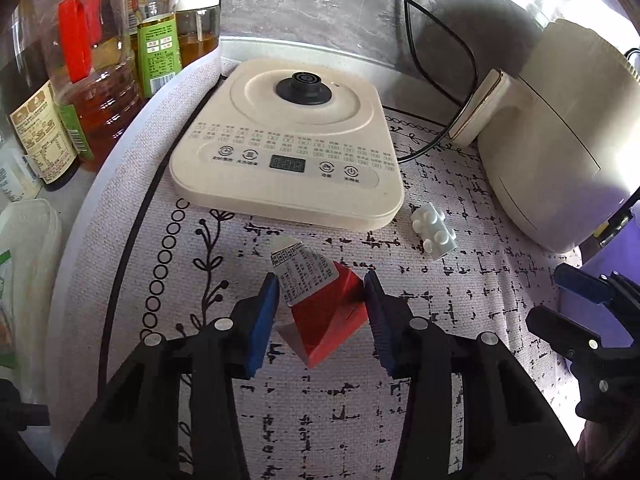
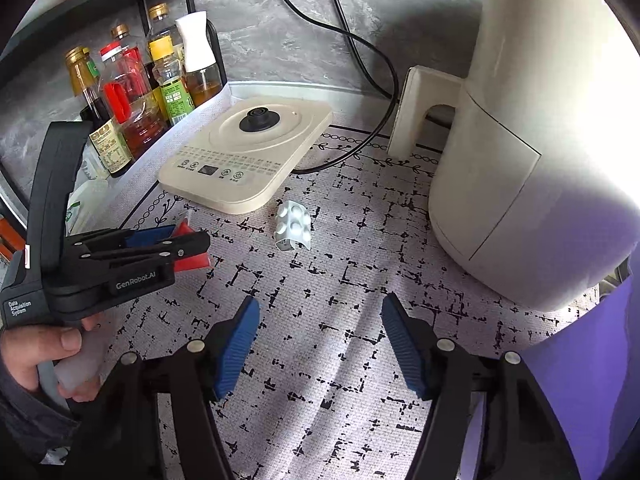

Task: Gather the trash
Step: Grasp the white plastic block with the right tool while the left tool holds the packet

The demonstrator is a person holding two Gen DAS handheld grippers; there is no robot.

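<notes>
While my left claw (image 1: 320,300) pinches the red pyramid-shaped paper carton (image 1: 324,320), my spread right claw (image 2: 320,340) must next reach the white studded plastic piece (image 2: 293,227) lying ahead of it.

"GenRobot.AI", "Data Acquisition System" on left tool (image 2: 192,246)

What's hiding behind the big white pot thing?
Behind the big white appliance you can see grey wall and a black cable running toward it. Its body covers where the cable ends and anything else back there.
</notes>
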